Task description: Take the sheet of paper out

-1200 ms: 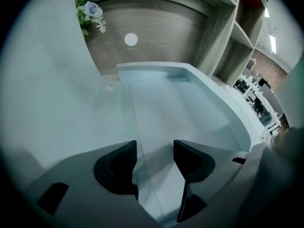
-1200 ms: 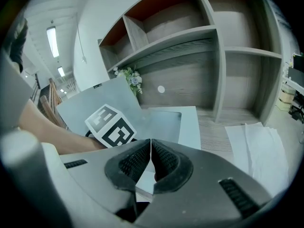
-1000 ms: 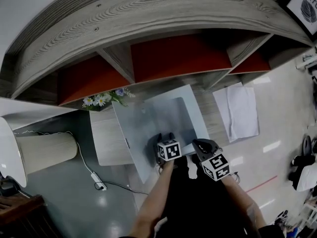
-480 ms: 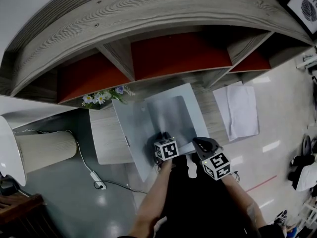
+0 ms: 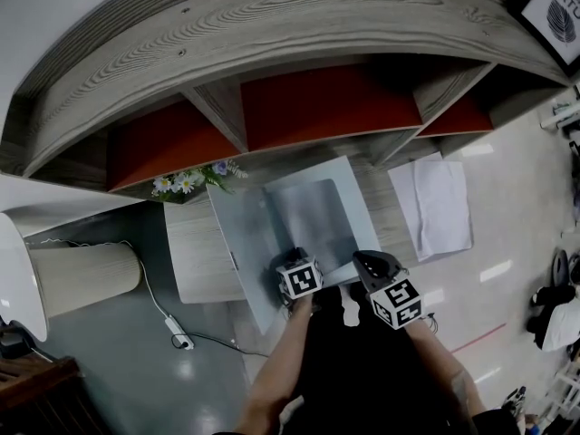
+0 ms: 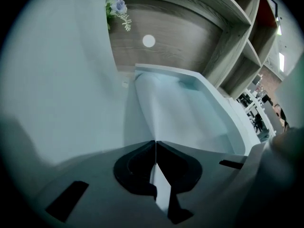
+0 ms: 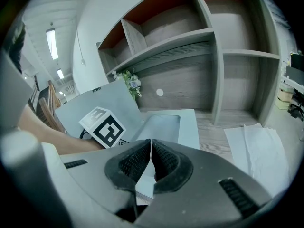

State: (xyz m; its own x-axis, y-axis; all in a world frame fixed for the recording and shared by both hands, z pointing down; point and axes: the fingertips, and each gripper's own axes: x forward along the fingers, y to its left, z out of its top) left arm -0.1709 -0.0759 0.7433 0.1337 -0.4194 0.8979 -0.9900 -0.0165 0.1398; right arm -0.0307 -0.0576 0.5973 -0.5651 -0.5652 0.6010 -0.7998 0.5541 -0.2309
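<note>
Left gripper (image 6: 155, 143) just closed on sheet of paper (image 6: 173, 120), right gripper (image 7: 150, 145) clamped, seemingly on folder (image 7: 190, 129) edge

Same build both sides: left gripper (image 5: 292, 257), right gripper (image 5: 362, 261). Jaw bodies matte grey, moulded, rounded edges. Left pads (image 6: 135, 167) black, smooth-looking; right pads (image 7: 135, 161) black, finely ribbed. Dark rectangular slot (image 6: 66, 201) in each jaw body: 7 and 4 o'clock in left gripper view, 8 and 5 o'clock in right gripper view. White cubes with black square markers: left cube (image 5: 300, 279), right cube (image 5: 396, 302). Left forearm (image 5: 276, 361), right forearm (image 5: 444, 365) bare. Dark clothing (image 5: 349, 370) at 6 o'clock in head view.
</note>
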